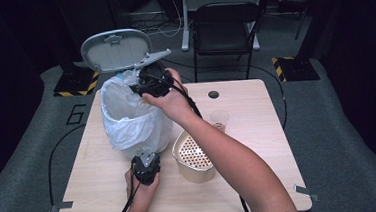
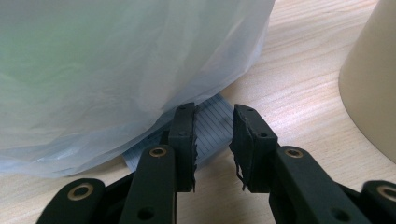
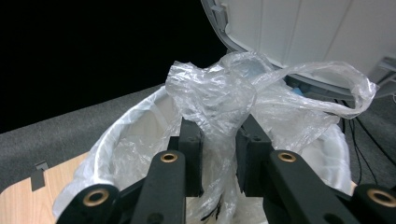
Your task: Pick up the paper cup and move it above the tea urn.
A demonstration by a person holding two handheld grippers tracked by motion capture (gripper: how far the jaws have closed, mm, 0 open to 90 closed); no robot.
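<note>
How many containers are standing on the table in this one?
3: the lidded bin with its plastic liner at the left, the perforated metal basket in the middle, and the clear cup behind it. The forearm may hide something.

Lined bin (image 1: 129, 121) at left on the surface (image 1: 261, 181), lid (image 1: 117, 50) raised behind. Perforated container (image 1: 193, 158) just right of it, cup (image 1: 219, 120) behind that. Left gripper (image 1: 145, 165) before the bin, right gripper (image 1: 150, 84) above its rim.
</note>
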